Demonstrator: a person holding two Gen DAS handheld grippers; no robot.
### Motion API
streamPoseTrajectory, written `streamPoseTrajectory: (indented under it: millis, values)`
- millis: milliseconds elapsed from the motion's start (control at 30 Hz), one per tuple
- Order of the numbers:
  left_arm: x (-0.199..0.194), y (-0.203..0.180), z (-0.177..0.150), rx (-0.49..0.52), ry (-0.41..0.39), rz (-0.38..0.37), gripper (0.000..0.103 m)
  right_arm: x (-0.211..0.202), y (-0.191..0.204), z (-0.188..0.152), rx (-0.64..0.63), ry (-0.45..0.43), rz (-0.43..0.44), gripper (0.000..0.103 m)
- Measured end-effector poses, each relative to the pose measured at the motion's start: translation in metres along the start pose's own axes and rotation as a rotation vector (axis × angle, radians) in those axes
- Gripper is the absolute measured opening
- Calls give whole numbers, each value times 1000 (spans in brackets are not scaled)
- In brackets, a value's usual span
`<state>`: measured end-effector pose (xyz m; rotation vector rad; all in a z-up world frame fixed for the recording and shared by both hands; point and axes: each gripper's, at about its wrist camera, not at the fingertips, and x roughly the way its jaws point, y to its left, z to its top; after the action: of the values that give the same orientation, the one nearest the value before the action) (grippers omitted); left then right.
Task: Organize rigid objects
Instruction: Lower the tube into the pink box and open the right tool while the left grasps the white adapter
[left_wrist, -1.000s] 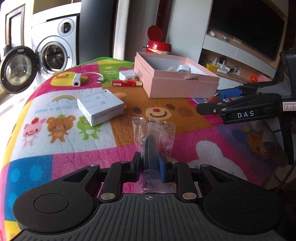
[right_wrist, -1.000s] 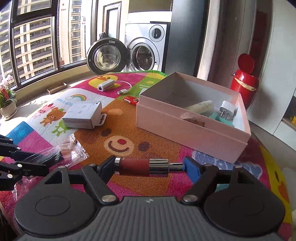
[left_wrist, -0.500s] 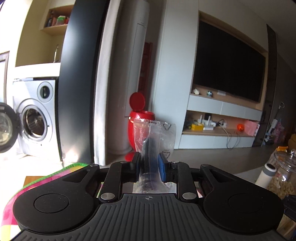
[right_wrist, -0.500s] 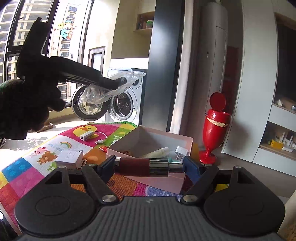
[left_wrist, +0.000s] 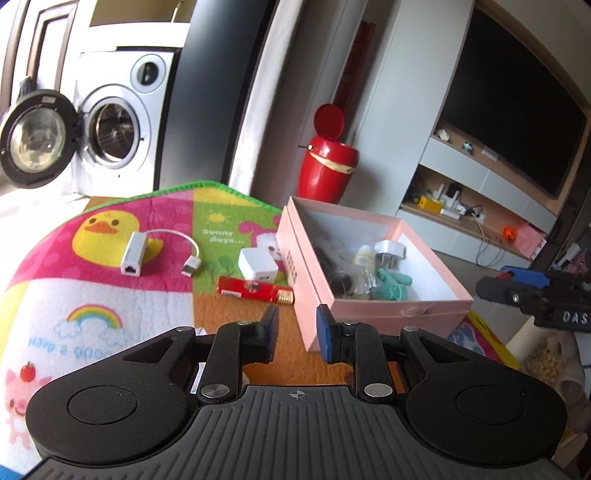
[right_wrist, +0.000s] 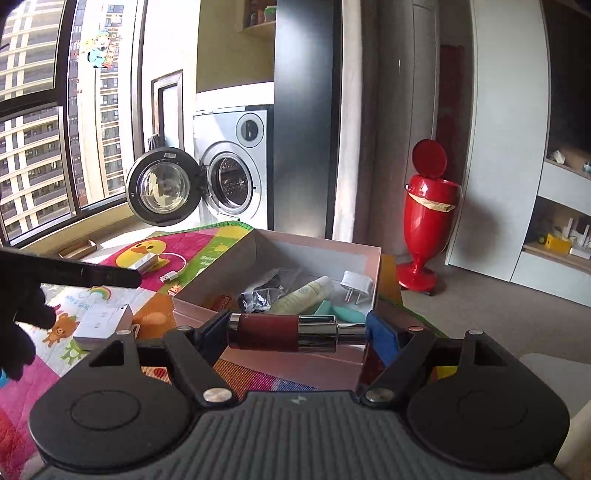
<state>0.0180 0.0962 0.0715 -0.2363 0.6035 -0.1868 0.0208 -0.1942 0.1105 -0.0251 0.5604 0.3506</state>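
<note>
Gone from between the left gripper's (left_wrist: 297, 330) blue pads is the clear plastic bag that was pinched there a second ago; a crumpled clear bag with a dark item inside (right_wrist: 258, 297) is now seen lying in the pink box (left_wrist: 388, 308), against its near-left inner wall. The left gripper's jaws are seen parted by a narrow gap with nothing between them, in front of the box's near corner. The right gripper (right_wrist: 297, 332) is unchanged in its grip: a dark red and chrome cylinder (right_wrist: 282, 332) is clamped end to end between its pads, held crosswise just in front of the box's near wall.

The step in hand is judged to be the delivery of the cylinder, the bag's drop-off having been completed. Already inside the box are a cream tube (right_wrist: 301, 293), a white plug (right_wrist: 354, 284) and a teal item (right_wrist: 340, 310). Outside the box, to its left on the play mat (left_wrist: 92, 314), a white adapter with its cable (left_wrist: 135, 254), a white charger cube (left_wrist: 257, 269), a red flat stick (left_wrist: 255, 290) and a white carton (right_wrist: 103, 325) remain to be collected.

For the next move, the cylinder would need to be carried over the near wall, lowered above a free patch of the box floor, and released by spreading the jaws. The left gripper could meanwhile be directed to the red stick, nearest the box.
</note>
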Motion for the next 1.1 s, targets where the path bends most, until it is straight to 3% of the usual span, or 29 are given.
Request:
streamPoseTrajectory:
  millis: [133,233,433,500,633,767,933,1100]
  values:
    - [-21,17,-32,-17,38,35,25,57,-3,24,75,117,-18,78]
    - [-28,33,-44,-41,54,70,24,89,-1,25,102,239,29,79]
    - [-41,65,-57,-173,-8,84,24,104,2,13,146,332,19,79]
    - [-43,71,-55,-194,-22,87,24,101,6,15,133,330,12,79]
    - [-38,78,-33,-139,-70,92,24,91,24,30,65,284,-11,79]
    - [-9,89,8,-73,-148,175,24,78,59,34,-6,221,53,79]
    - [56,116,55,-133,-33,209,24,57,116,8,-223,152,103,79]
    - [100,124,72,-121,32,273,24,44,150,-21,-379,142,144,79]
